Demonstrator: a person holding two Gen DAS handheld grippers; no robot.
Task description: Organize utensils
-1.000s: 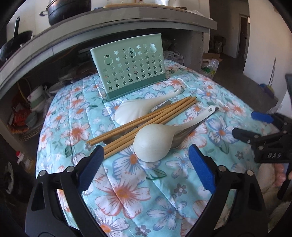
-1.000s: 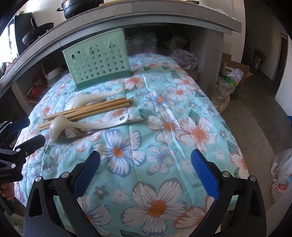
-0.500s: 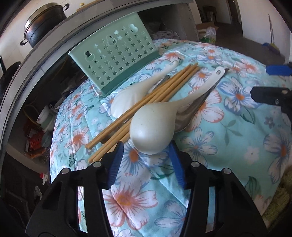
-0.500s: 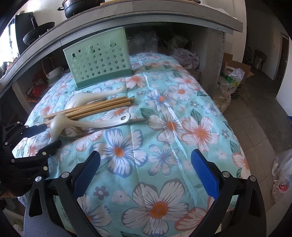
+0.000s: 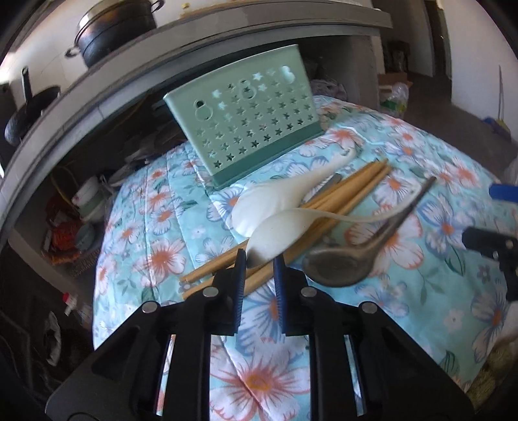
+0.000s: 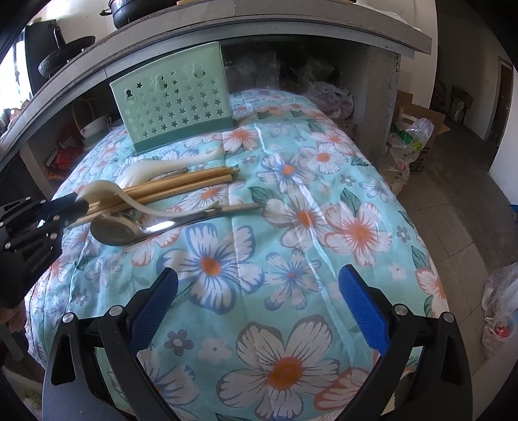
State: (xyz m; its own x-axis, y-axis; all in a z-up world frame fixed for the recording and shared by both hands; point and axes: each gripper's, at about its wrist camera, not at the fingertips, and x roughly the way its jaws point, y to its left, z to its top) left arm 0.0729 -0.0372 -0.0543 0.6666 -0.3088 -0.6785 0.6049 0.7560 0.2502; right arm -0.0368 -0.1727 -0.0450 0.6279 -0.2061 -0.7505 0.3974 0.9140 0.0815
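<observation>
Left wrist view puts your left tongs (image 5: pixel 258 259) at the bowl end of the nearer white spoon (image 5: pixel 278 231), with the jaws closing and the bowl's rim between the blue pads (image 5: pixel 240 285). The pads look to be pressing on it, and the spoon's bowl is tipped up off the cloth while its thin handle trails away toward the right. Take the green star-punched utensil holder (image 5: pixel 255 126) as your landmark: it stands upright at the far edge of the floral quilt (image 5: pixel 437 291) that covers the worktop. Just in front of the holder lies a second white spoon (image 5: pixel 275 199), handle pointing toward the holder's right corner. The bundle of wooden chopsticks (image 5: pixel 349 194) lies in front of that, crossing under the spoon you are gripping. Farther from the holder, nearest you, a metal spoon (image 5: pixel 343 262) rests bowl-up on the quilt, its handle running beneath the white spoon's handle.

Your right tongs (image 6: pixel 257 304) hang released, jaws spread wide over bare quilt, well apart from the holder and every utensil. A dark pot (image 5: pixel 116 30) sits on the grey shelf (image 5: pixel 226 42) above the holder.
</observation>
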